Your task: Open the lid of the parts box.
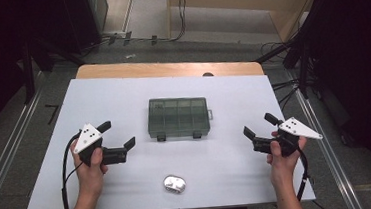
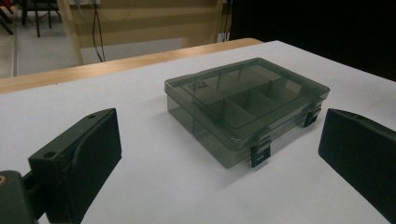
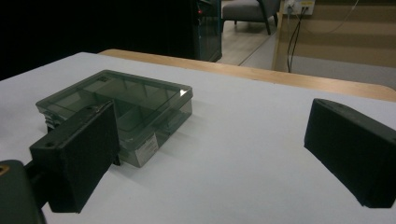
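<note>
Smoky translucent plastic forms the compartment box (image 1: 178, 117), which lies flat and closed at the middle of the white surface (image 1: 122, 94), its two dark latches (image 2: 259, 154) on the side facing the person. Left of the box, well apart from it, the left gripper (image 1: 118, 135) hovers with its jaws spread wide and nothing between them; right of the box, the right gripper (image 1: 258, 125) is likewise spread and empty. A small silvery object (image 1: 174, 183) rests nearer the person than the box. The box looks light, rigid and smooth-walled, likely slippery under hard pads; a hold across its short sides, or a pinch at one latch, seems soundest.
</note>
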